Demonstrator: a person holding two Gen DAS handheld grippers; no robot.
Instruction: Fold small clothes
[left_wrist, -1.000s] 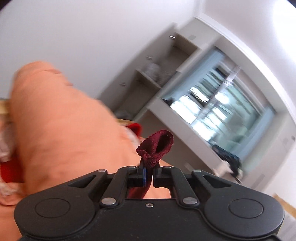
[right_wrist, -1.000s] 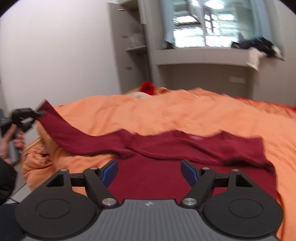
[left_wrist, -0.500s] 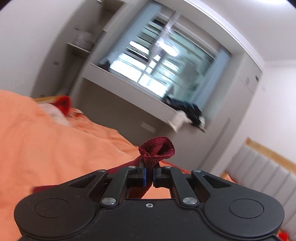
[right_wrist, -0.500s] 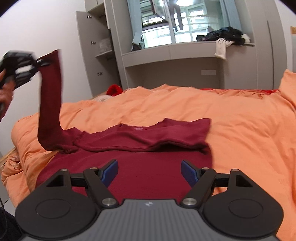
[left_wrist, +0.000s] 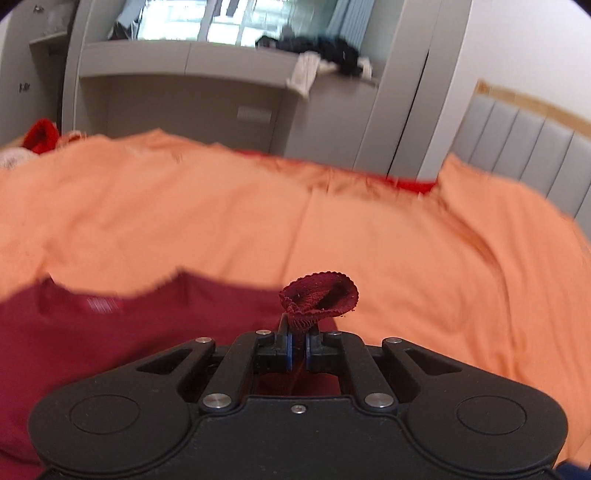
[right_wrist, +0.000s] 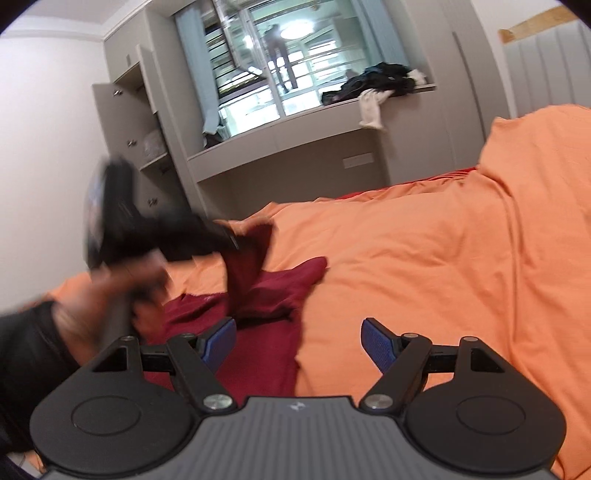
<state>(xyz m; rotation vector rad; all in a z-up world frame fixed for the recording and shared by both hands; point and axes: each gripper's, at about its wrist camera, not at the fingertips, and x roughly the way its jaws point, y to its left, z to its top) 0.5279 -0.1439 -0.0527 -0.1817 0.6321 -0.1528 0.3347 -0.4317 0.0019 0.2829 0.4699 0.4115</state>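
I can read no words or numbers anywhere in my two views. The nearest thing to a label is a pale, smeared printed patch inside the neckline of the dark red knit garment (left_wrist: 103, 306), too blurred to make out. On the ribbed grey body of my right gripper (right_wrist: 298, 341) sits a small white emblem, a mark without letters.

Left wrist view: looks forward and slightly down along its own closed fingers, close over the dark red garment (left_wrist: 110, 332) on the orange bedspread (left_wrist: 406, 240). Right wrist view: lower, tilted, just behind the garment's edge. Both share the bedspread, window ledge (right_wrist: 295, 125) and headboard (left_wrist: 517, 140).
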